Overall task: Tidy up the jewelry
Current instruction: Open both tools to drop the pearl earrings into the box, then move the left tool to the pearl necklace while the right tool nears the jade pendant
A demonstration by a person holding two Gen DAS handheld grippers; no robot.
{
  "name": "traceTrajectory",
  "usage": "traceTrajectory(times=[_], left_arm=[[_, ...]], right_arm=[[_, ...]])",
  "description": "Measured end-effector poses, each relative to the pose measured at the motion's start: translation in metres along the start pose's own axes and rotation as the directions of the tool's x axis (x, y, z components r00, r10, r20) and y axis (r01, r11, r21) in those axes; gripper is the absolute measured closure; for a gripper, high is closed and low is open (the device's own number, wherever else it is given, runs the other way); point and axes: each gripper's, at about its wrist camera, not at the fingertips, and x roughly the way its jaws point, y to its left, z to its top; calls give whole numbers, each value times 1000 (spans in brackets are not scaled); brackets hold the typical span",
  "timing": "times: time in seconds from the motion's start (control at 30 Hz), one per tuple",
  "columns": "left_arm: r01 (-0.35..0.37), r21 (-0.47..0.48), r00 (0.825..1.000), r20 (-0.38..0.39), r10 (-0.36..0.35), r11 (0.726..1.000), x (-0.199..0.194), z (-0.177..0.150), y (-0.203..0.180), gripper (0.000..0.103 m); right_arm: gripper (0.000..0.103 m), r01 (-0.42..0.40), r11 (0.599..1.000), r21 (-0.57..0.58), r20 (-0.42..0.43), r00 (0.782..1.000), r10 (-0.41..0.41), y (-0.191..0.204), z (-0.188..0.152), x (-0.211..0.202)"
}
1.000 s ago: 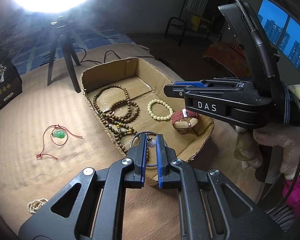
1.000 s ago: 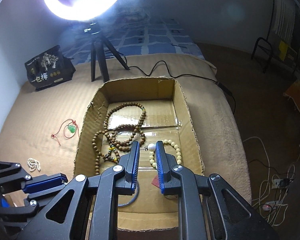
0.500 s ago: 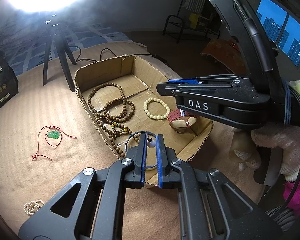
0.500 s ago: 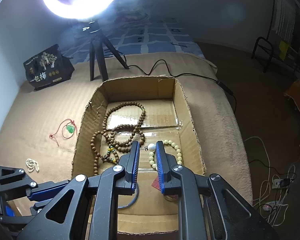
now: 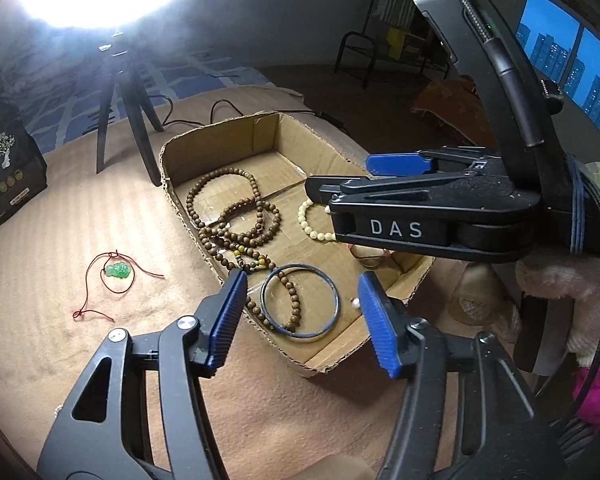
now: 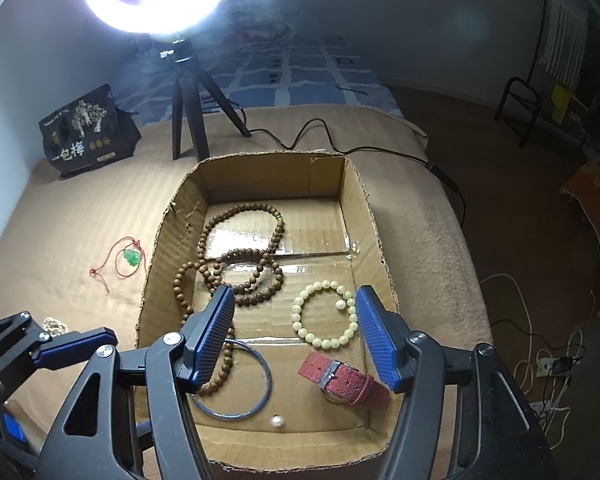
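**Six pieces in the box, two on the blanket**

At far left of the right wrist view, one small string of pale beads [image 6: 54,325] lies on the tan blanket [image 6: 72,216], partly hidden behind the left gripper [image 5: 302,316]. Next comes one green pendant on a red cord [image 6: 131,258], also on the blanket, near the box's left wall but apart from it.

The cardboard box [image 6: 374,216] holds the rest. One long strand of brown wooden beads [image 6: 240,256] loops several times across its left half. One blue-grey bangle [image 6: 236,384] lies flat near the front left, overlapping the strand's lower end. One loose white pearl [image 6: 277,421] sits just in front of the bangle. One cream bead bracelet [image 6: 325,314] lies right of centre, with a second white pearl [image 6: 341,304] inside its ring, against the beads on its right side. One red watch strap [image 6: 342,378] rests in the front right corner.

Both claws hang over the box with fingers spread wide and nothing between them: the left gripper above the bangle, the right gripper [image 6: 294,336] framing the cream bracelet.

One ring light on a tripod [image 6: 188,92] and one black bag [image 6: 86,130] stand behind the box.
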Motion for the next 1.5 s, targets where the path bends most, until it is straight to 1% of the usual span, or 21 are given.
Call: traceTrajectory(times=[0.07,0.1,0.53,1.0,1.33,1.5], left_arm=[[-10,-3,1000,-3,10,1000,1,0,0,34],[-14,-3,1000,-3,14,1000,1,0,0,33],[-32,-5,999,-21,32,999,0,-1,0,33],[-50,-12,999,-10,50,999,-15,-5,7,33],[-75,-40,997,-6,75,996,-32,-12,28,33],[-96,-55,995,-9,95,994,-42,-17,46,33]], right_arm=[[36,10,1000,-5,-2,1000,-10,1,0,0],[36,13,1000,-6,-3,1000,-13,2,0,1],[35,8,1000,-12,-12,1000,-8,10,0,0],[34,-13,1000,-19,16,1000,13,25,6,-9],[34,-32,998,-47,33,999,33,51,12,-11],[34,-53,998,-44,40,998,55,62,16,-9]])
